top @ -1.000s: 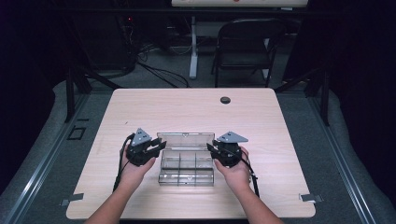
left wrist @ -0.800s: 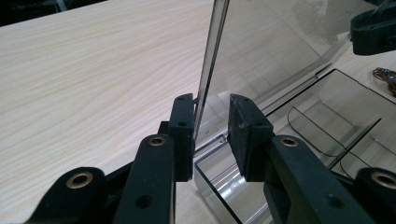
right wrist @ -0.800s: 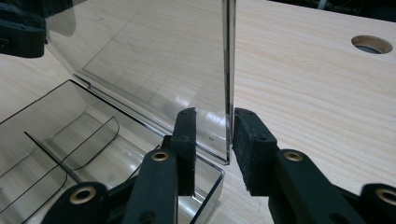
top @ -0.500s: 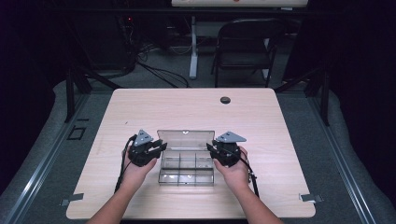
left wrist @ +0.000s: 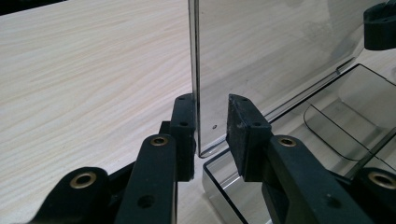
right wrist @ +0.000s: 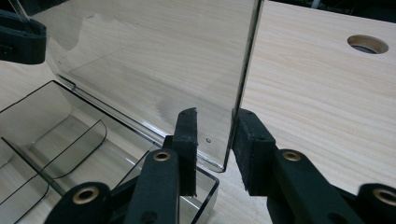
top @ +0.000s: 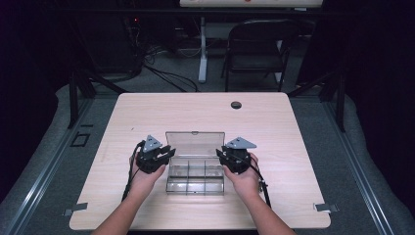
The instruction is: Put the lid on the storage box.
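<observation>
Jaws of left gripper (left wrist: 210, 135) stand part open astride 1 side edge of the upright lid (left wrist: 280, 46), outer pad touching, nothing clamped. Right gripper (right wrist: 215, 149) mirrors this. Clear box (top: 195, 178) sits on the table (top: 293, 127), near edge. Recommended: close both evenly before swinging the lid. Gripper views show the pad gaps; the high view shows the 2 hands level.

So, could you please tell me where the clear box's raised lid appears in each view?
High view: the lid stands centre, between both grippers.
Left gripper view: its side edge rises from the fingers, pane spreading right.
Right gripper view: edge above the fingers, pane spreading left.
Shared landmark: the divided box base.
</observation>
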Tool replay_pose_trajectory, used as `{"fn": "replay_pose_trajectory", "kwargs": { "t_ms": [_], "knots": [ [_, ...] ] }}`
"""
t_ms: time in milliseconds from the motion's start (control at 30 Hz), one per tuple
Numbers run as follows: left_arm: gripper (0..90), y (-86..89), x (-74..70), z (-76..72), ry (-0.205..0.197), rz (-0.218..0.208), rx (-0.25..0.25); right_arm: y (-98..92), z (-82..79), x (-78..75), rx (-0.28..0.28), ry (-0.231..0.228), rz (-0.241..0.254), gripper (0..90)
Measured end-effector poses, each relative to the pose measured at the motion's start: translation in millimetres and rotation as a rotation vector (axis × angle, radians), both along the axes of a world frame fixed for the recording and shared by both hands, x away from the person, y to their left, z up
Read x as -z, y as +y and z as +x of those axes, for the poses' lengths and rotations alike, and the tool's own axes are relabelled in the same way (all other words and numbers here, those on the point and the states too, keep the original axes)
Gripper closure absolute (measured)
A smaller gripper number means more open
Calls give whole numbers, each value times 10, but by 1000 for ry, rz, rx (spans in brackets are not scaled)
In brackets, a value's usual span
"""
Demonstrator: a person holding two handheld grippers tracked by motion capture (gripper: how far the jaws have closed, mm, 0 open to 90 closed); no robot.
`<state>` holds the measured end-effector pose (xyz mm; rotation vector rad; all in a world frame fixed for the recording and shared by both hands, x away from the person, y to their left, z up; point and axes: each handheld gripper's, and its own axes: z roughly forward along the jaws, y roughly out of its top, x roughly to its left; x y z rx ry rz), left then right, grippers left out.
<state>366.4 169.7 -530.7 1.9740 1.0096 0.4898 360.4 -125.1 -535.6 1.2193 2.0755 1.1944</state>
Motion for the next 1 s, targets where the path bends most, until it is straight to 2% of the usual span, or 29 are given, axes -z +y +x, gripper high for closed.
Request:
{"fn": "replay_pose_trajectory", "kwargs": {
  "t_ms": [100,167,233,633,767,1000],
  "knots": [
    [737,-11,6,10,-4,11,-6,3,14,10,-2,-7,-5,717],
    [737,-31,6,26,-13,38,-11,9,29,16,2,-13,-17,714],
    [736,-34,9,35,-15,41,-12,10,35,21,1,-14,-14,714],
    [733,-41,51,125,8,27,-30,22,108,59,27,-2,-9,710],
    [730,-37,69,164,28,2,-37,21,140,79,30,6,0,708],
    [723,-20,88,188,48,-15,-36,3,168,90,28,24,16,703]
  ]
}}
